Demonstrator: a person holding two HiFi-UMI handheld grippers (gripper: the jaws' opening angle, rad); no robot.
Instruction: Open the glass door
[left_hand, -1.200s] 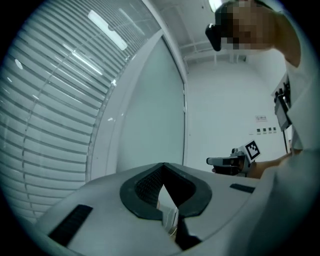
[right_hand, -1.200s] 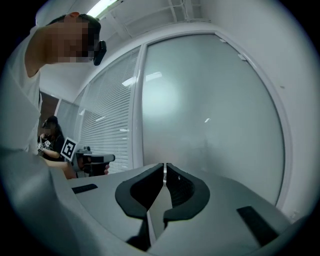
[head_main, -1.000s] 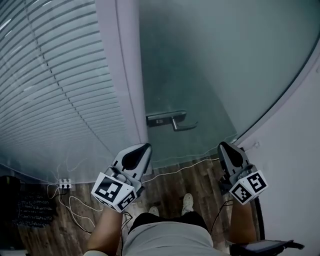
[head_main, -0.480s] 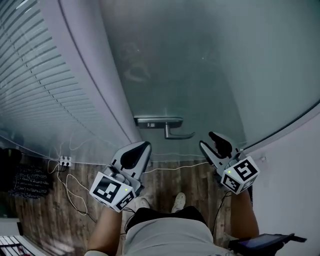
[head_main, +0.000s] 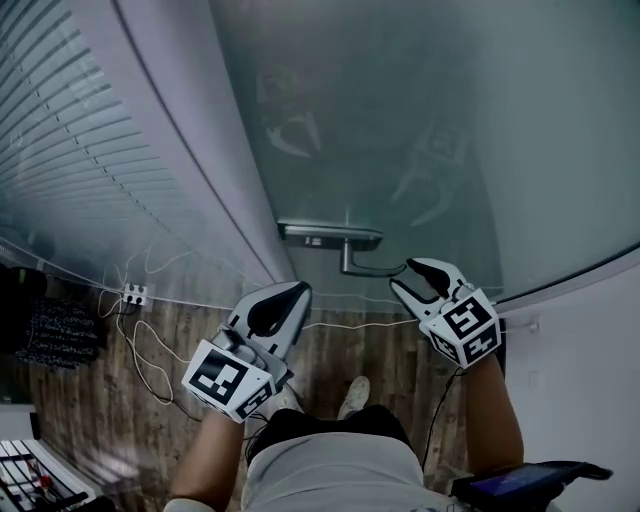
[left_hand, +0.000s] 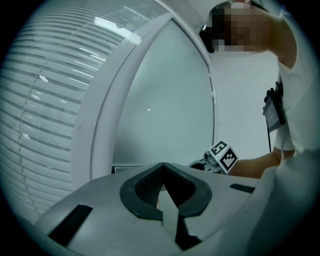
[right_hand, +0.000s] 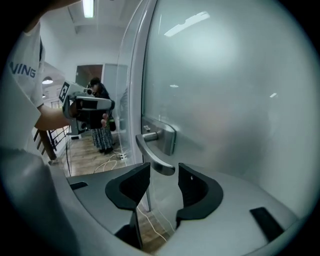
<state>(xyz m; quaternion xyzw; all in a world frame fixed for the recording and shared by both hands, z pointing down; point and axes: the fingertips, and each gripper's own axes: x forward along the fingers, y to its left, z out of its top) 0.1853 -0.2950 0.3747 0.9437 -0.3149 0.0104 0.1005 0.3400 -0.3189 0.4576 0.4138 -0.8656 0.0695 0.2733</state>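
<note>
Just short of the lever handle (head_main: 366, 268) on the glass door (head_main: 420, 130), the right claw (head_main: 413, 275) has just been opening wide, lever tip at its mouth, unpinched, lined up to grab, while the left claw (head_main: 298, 290) waits closed and empty at the near left.

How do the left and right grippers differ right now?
Jaws: the left gripper's are together with nothing between them; the right gripper's stand apart, having just been opening. Place: the right gripper's tips are at the free end of the door handle, pads not pressing it; the left gripper hangs back from the handle. Shared: both point toward the glass door.
</note>
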